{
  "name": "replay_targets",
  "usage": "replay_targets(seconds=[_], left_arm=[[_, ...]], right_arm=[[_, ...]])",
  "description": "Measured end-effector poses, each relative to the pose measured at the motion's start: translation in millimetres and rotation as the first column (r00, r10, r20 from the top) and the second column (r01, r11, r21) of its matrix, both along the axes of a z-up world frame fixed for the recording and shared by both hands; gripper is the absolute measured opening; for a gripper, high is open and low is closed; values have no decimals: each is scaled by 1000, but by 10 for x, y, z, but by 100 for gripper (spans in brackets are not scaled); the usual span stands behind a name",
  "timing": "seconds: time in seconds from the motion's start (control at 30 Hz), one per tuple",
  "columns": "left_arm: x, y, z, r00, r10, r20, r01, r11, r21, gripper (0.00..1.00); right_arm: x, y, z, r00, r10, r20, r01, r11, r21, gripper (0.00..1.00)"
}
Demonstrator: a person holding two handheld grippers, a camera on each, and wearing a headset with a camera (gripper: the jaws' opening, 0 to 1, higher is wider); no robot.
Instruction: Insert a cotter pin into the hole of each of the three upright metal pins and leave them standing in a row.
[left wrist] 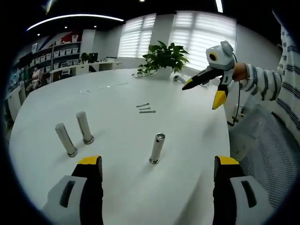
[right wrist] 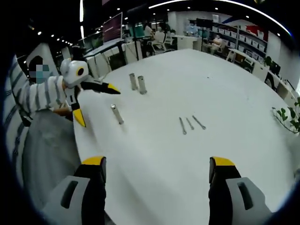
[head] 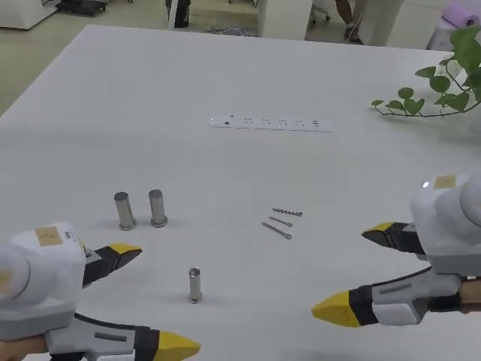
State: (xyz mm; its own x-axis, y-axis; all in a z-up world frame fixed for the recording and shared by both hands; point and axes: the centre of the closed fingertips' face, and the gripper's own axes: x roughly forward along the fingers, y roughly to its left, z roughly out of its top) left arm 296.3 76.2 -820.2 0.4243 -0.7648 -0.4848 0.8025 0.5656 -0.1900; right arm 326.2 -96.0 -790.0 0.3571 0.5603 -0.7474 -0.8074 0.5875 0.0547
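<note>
My left claw hung low over the near edge of the white table, its yellow-tipped jaws spread wide and gripping nothing. My right claw hovered off to the right at about the same depth, its jaws just as far apart and likewise holding nothing. Both tilted inward toward the middle of the work. Nearest to me stood a single metal pin, upright on its wider base. It was just ahead of the left claw's jaws and clear of them. In the left gripper view it rose between my two jaw tips without touching either. Farther back and to the left stood the other two metal pins. They were upright and close beside each other, well apart from the single one. At about that depth, nearer my right claw, the three cotter pins lay flat on the table in a loose, roughly parallel cluster, none of them in any pin. Beyond them a white power strip lay crosswise, and at the far right a leafy plant trailed onto the tabletop.
</note>
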Motion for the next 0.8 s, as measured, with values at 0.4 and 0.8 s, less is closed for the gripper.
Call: replay_targets(seconds=[0.4, 0.8], left_arm=[[-21, 8, 10, 1000, 10, 1, -10, 1000, 0, 97], [-71, -46, 12, 999, 18, -27, -18, 1000, -23, 95]], right_arm=[[439, 155, -68, 992, 125, -10, -125, 991, -44, 80], [593, 236, -305, 979, 185, -82, -190, 980, -59, 68]])
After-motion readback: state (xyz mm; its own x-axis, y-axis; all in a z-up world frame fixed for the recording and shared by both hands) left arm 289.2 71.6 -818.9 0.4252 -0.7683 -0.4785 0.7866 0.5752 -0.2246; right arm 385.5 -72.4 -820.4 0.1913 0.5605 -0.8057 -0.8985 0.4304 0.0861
